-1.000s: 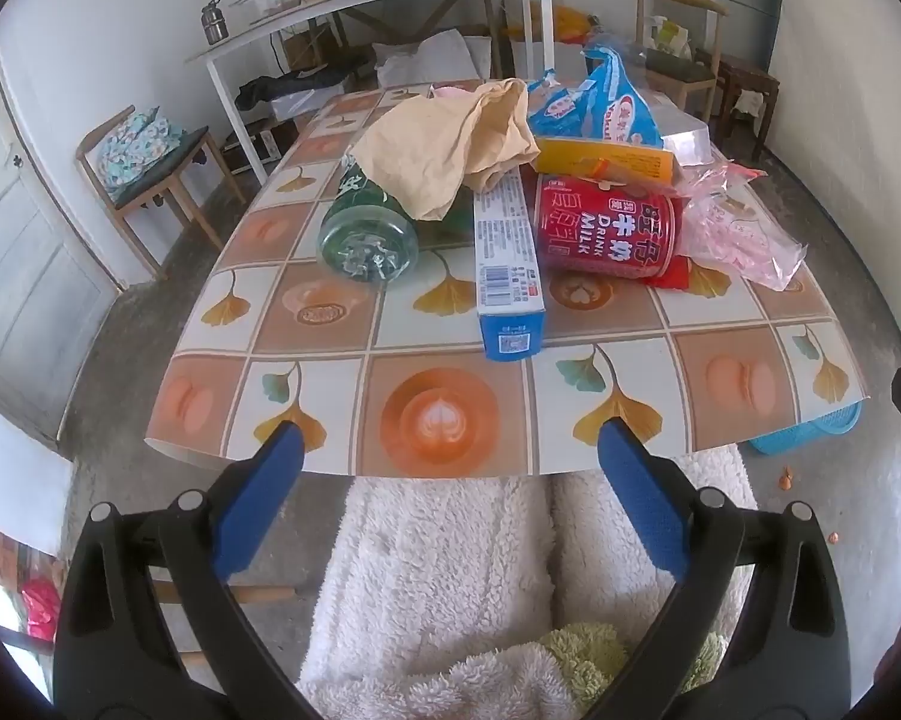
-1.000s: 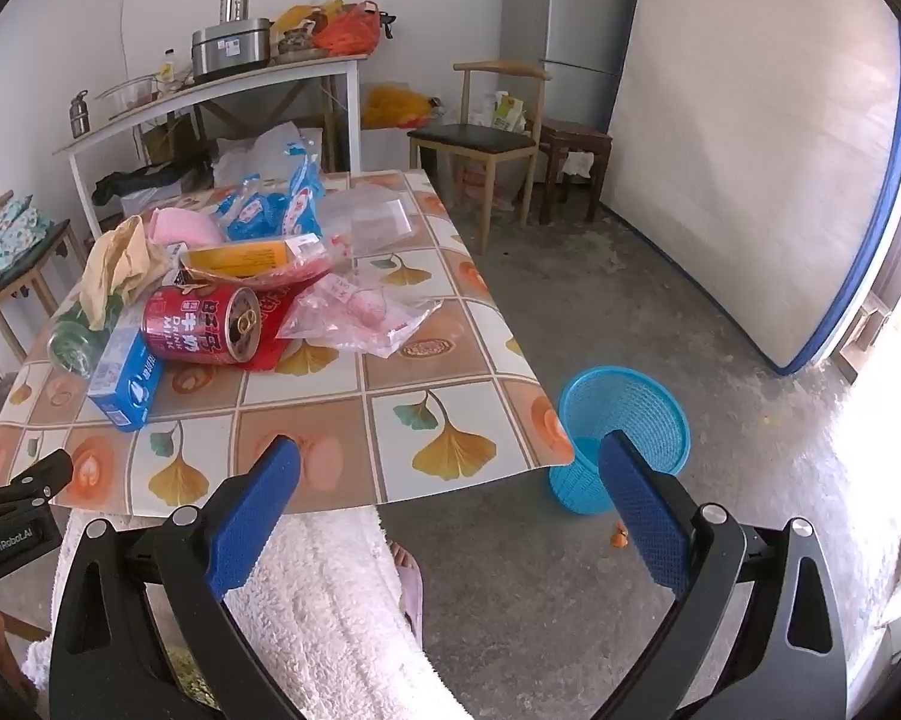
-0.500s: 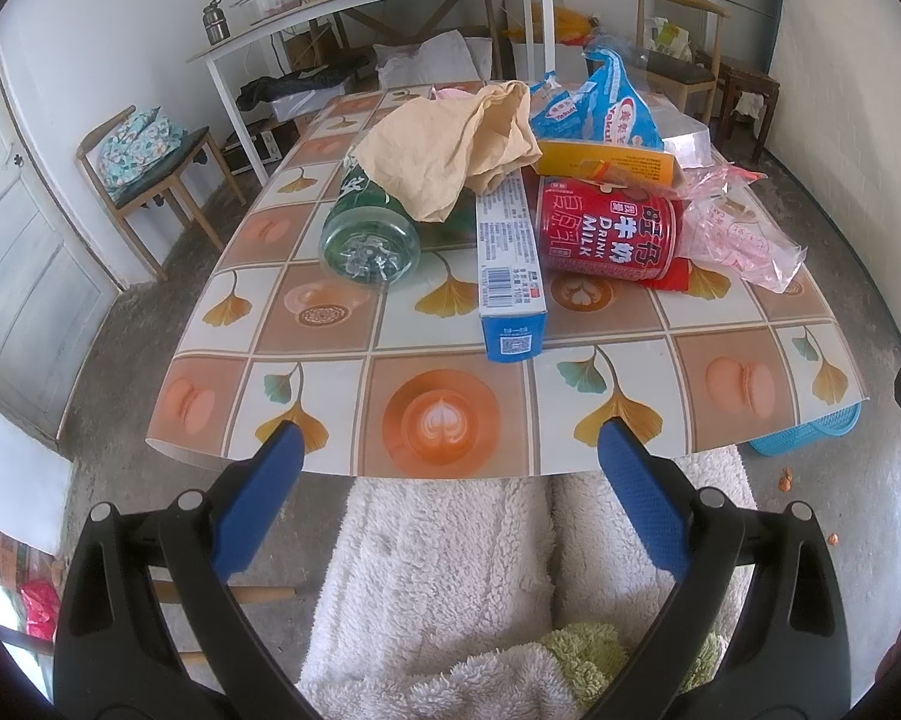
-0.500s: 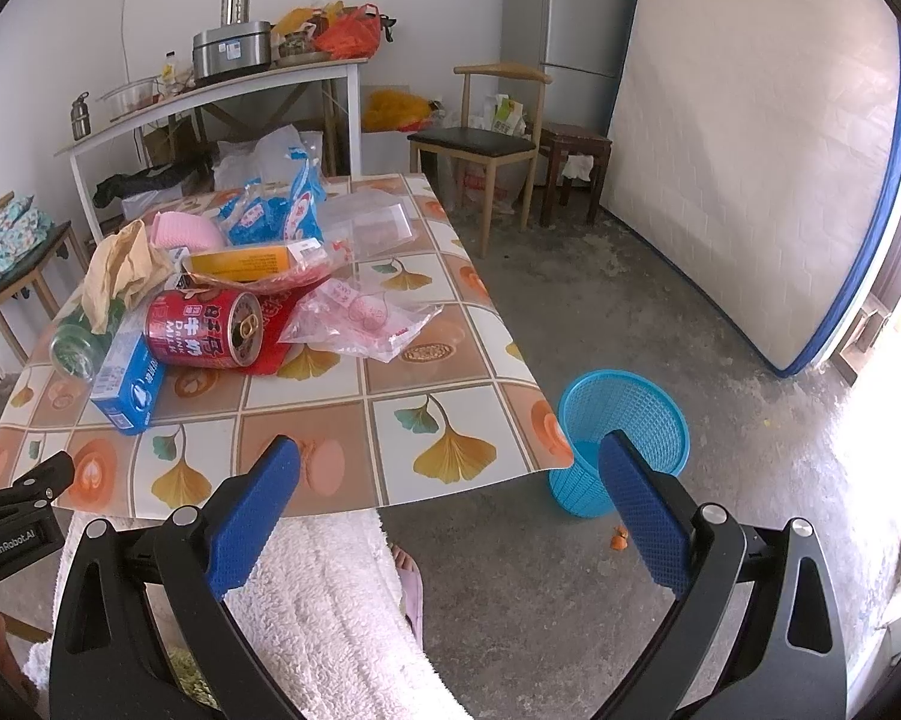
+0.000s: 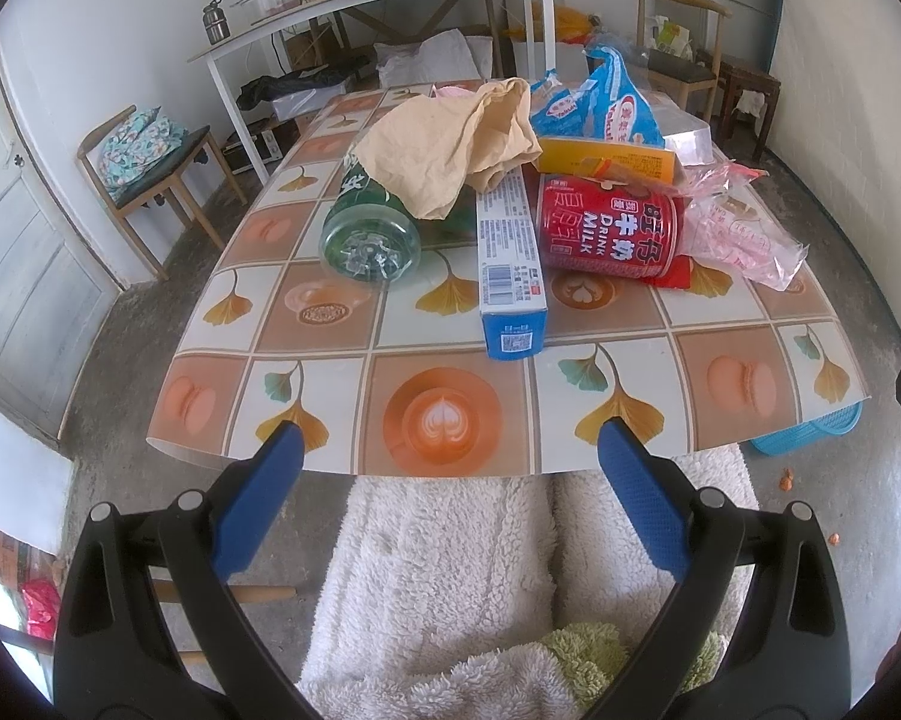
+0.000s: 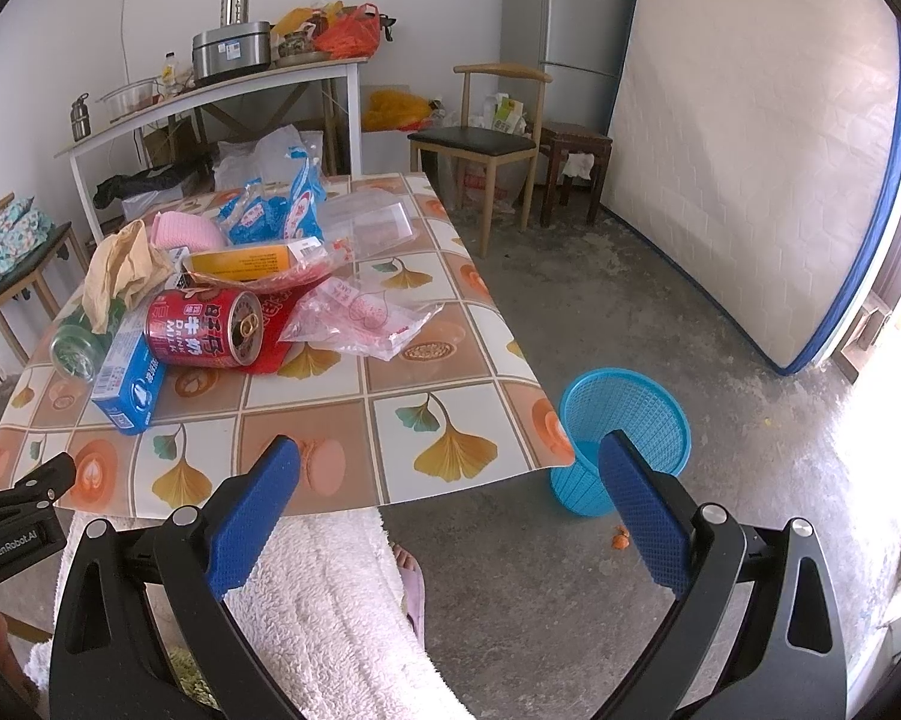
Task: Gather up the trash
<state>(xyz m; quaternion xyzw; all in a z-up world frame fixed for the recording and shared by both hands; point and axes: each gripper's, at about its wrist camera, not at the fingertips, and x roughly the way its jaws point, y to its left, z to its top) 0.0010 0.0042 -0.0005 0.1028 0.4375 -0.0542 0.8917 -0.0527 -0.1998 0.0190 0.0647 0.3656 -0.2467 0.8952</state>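
- The red can (image 5: 609, 231), lying on its side mid-right in the left wrist view, reads "DRINK MILK" in white, with large Chinese characters beside it that I cannot read
- In the right wrist view the same red can (image 6: 201, 329) shows "MILK" on its side
- A black claw body (image 6: 12, 525) at the lower left edge of the right wrist view carries "GenRobot.AI" in white
- The blue and white box (image 5: 510, 273) bears a barcode and small print, too fine to read

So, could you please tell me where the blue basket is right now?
In the right wrist view, the blue basket stands on the floor right of the table's near corner.
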